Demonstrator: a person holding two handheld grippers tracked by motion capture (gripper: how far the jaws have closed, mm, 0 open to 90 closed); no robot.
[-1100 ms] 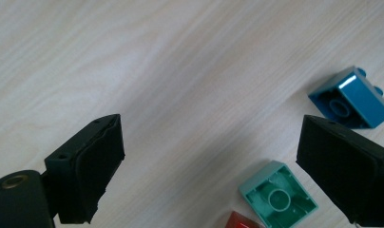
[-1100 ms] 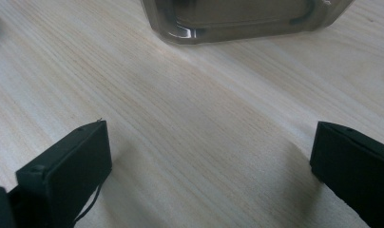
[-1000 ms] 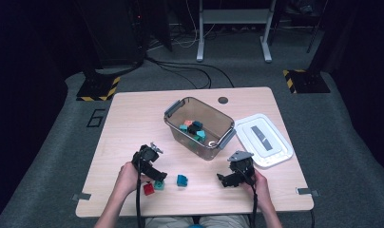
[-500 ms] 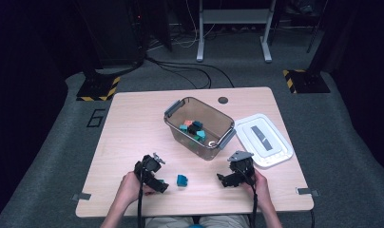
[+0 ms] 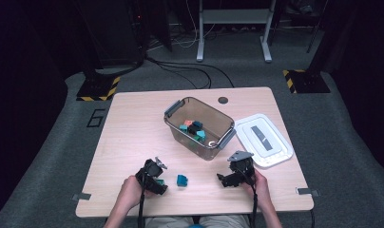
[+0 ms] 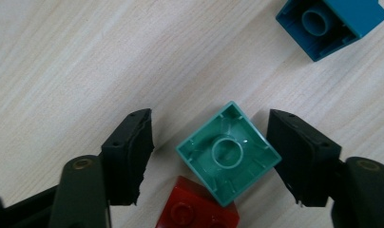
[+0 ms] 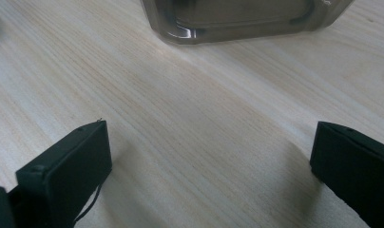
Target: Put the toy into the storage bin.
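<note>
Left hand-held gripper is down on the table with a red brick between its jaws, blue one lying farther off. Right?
Not quite: the brick between the jaws of the left hand-held gripper is green, lying studs down, as the left gripper view shows. The red brick lies beside it; the blue brick lies farther off.

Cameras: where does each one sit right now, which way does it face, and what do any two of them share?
High view: above the person's side, looking forward and down on the table; both forearms, left gripper and right gripper show.
Left gripper view: rides that gripper, looking down between its jaws at a green brick, jaws just closing, one not yet touching.
Right gripper view: looks along open jaws toward the clear bin.
Shared: the teal brick shows in the high and left gripper views.
</note>
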